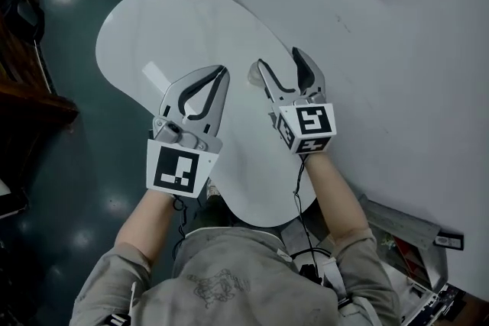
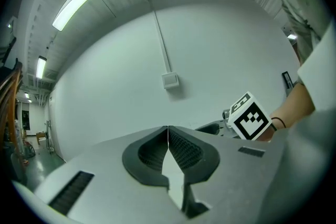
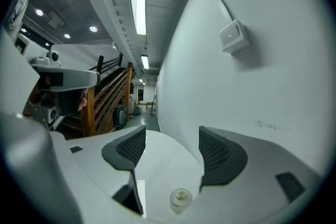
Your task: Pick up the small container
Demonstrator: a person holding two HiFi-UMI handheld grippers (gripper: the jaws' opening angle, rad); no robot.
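**A:** ok so where's the small container point(image 1: 254, 73) vs the jaws here? it's tiny.

**B:** Standing upright on the white surface point(image 1: 153, 34), a clear round thing. In the right gripper view it sits at 6 o'clock in the gap, low down, no pad touching it. In the head view it's about 8 o'clock off the right gripper point(image 1: 279, 57), just beside its left jaw.

**A:** and the left gripper point(image 1: 221, 71)?

**B:** Jaws pressed together, nothing in them, container at its 3 o'clock. Right one is spread wide and nearer imo, so I'd guess it has to sink and centre on it.
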